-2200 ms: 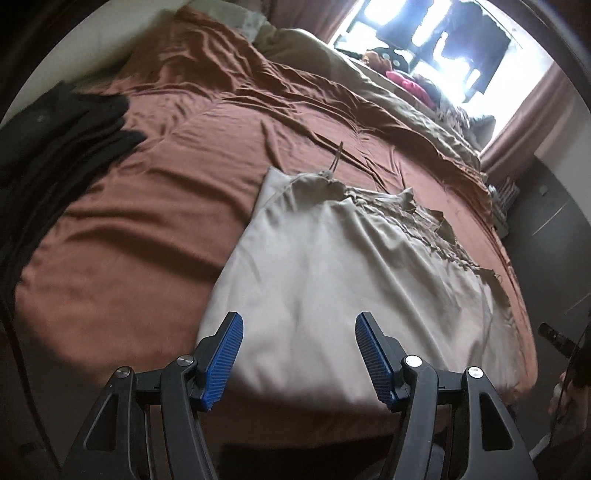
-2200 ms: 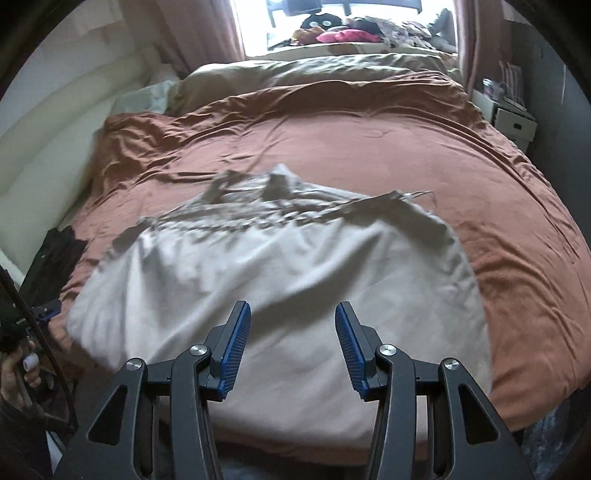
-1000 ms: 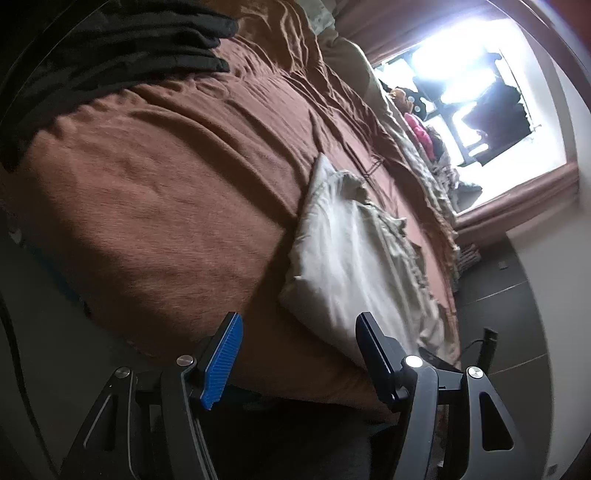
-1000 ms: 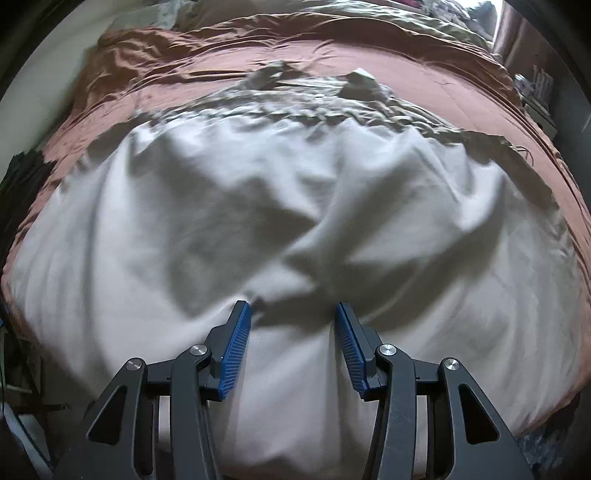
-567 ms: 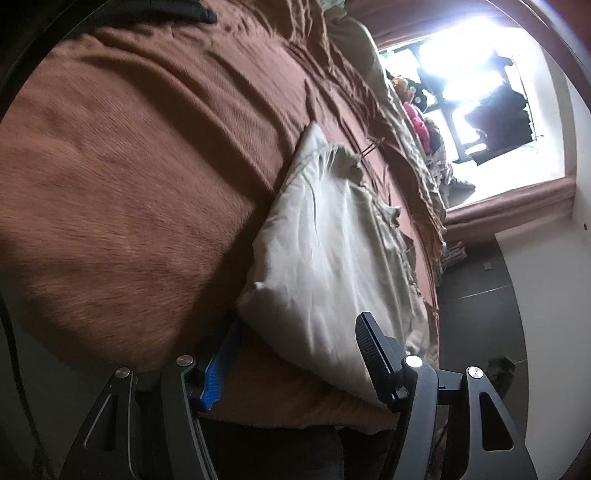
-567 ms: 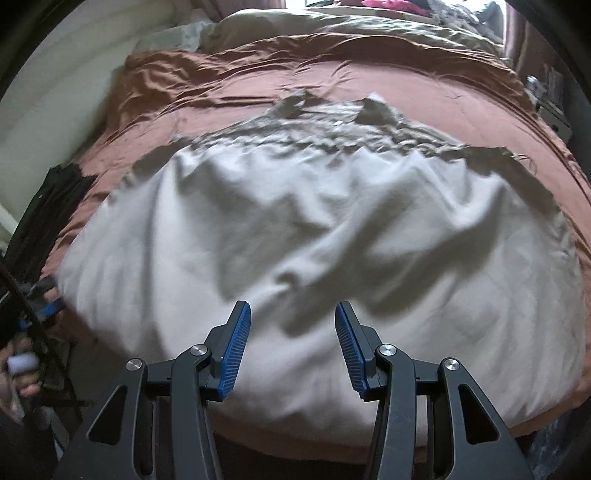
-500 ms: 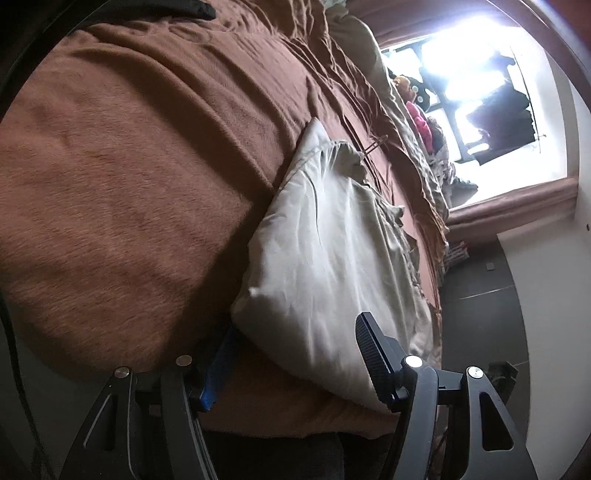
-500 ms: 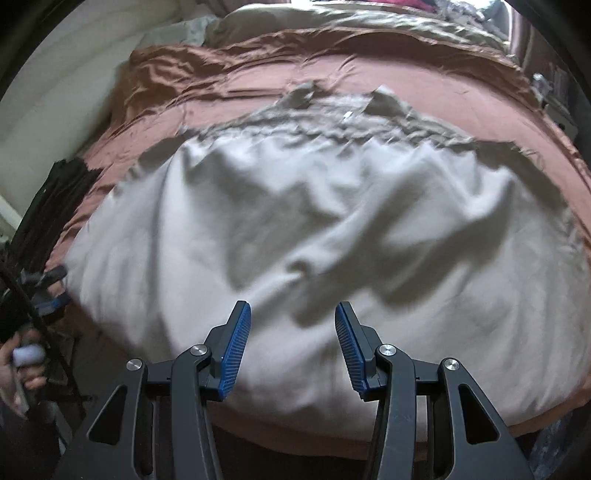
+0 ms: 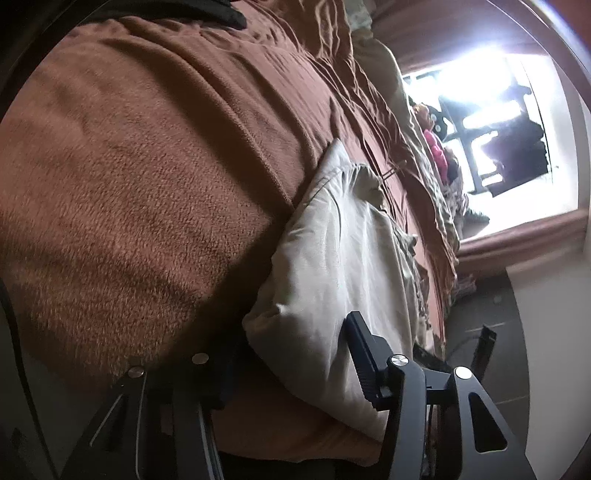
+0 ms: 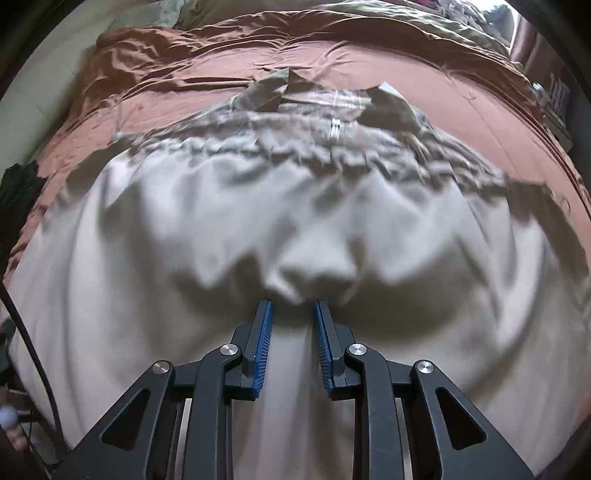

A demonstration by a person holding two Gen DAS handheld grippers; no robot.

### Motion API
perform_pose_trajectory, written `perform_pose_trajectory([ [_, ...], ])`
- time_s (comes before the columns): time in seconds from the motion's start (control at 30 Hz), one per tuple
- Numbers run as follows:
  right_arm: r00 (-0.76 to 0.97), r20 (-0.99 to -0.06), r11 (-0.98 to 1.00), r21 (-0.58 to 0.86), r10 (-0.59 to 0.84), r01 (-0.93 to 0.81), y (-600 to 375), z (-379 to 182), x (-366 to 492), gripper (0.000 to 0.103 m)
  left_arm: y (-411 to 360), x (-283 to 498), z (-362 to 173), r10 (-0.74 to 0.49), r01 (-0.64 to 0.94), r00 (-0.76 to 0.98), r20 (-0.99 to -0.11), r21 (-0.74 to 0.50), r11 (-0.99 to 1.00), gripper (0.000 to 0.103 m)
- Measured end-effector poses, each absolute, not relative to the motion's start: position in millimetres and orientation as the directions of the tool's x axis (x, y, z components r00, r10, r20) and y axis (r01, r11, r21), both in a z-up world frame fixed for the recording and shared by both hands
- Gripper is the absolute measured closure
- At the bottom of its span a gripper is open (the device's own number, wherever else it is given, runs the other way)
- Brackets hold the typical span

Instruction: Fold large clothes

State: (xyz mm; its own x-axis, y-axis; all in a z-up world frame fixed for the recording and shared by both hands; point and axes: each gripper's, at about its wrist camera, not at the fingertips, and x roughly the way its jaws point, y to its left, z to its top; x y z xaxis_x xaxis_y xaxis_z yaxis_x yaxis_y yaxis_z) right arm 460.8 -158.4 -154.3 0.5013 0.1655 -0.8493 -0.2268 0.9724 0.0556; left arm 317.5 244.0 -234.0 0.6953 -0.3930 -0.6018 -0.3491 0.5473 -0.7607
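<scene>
A large beige garment [image 10: 258, 206] lies spread on a bed with a rust-brown blanket [image 10: 461, 85]. My right gripper [image 10: 291, 306] is shut on a bunched fold at the garment's near hem, the cloth puckered between the blue pads. In the left wrist view the garment [image 9: 340, 258] runs along the bed's near edge over the brown blanket [image 9: 147, 166]. My left gripper [image 9: 291, 343] straddles the garment's near corner; the right finger [image 9: 364, 354] shows, the left one is hidden under cloth and blanket.
Dark clothing lies at the bed's far left [image 9: 207, 7] and left edge [image 10: 14, 177]. An olive duvet [image 10: 424, 22] lies at the bed's head. A bright window [image 9: 491, 122] with pink items is behind. Floor lies to the right [image 9: 491, 354].
My right gripper has closed from wide open onto the garment's near hem, bunching it. My left gripper has moved in onto the garment's corner at the bed's edge, its jaws narrower than before.
</scene>
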Motion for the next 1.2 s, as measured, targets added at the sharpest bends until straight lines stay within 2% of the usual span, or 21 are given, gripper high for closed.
perform_pose_trajectory([
  [0.3,0.509,-0.852,0.981,0.029,0.125,-0.193,-148.4,-156.9,524.8,0.083,247.9,310.1,-238.4,-0.381,-0.377,0.715,-0.586,-0.782,0.496,0.05],
  [0.53,0.527,-0.831,0.97,0.055,0.175,-0.235,-153.6,-133.2,490.2,0.082,238.6,314.9,-233.4,-0.352,-0.382,0.724,-0.593,-0.77,0.511,0.052],
  [0.63,0.525,-0.823,0.961,0.086,0.218,-0.264,-163.2,-126.3,464.7,0.082,239.5,312.5,-232.6,-0.365,-0.379,0.728,-0.581,-0.784,0.492,0.06],
  [0.67,0.521,-0.822,0.958,0.095,0.229,-0.271,-165.0,-125.2,456.4,0.082,240.0,311.4,-233.0,-0.377,-0.375,0.728,-0.572,-0.793,0.48,0.066],
  [0.8,0.503,-0.808,0.938,0.168,0.307,-0.303,-173.0,-129.4,419.3,0.082,236.6,310.5,-226.2,-0.377,-0.364,0.731,-0.568,-0.793,0.489,0.081],
  [0.9,0.491,-0.797,0.925,0.217,0.351,-0.311,-178.1,-137.3,397.2,0.082,230.7,309.7,-212.3,-0.355,-0.35,0.743,-0.568,-0.781,0.517,0.086],
  [1.2,0.538,-0.722,0.9,0.36,0.436,-0.246,-221.5,-122.4,354.2,0.082,208.4,323.0,-153.4,-0.363,-0.232,0.778,-0.514,-0.771,0.593,0.091],
])
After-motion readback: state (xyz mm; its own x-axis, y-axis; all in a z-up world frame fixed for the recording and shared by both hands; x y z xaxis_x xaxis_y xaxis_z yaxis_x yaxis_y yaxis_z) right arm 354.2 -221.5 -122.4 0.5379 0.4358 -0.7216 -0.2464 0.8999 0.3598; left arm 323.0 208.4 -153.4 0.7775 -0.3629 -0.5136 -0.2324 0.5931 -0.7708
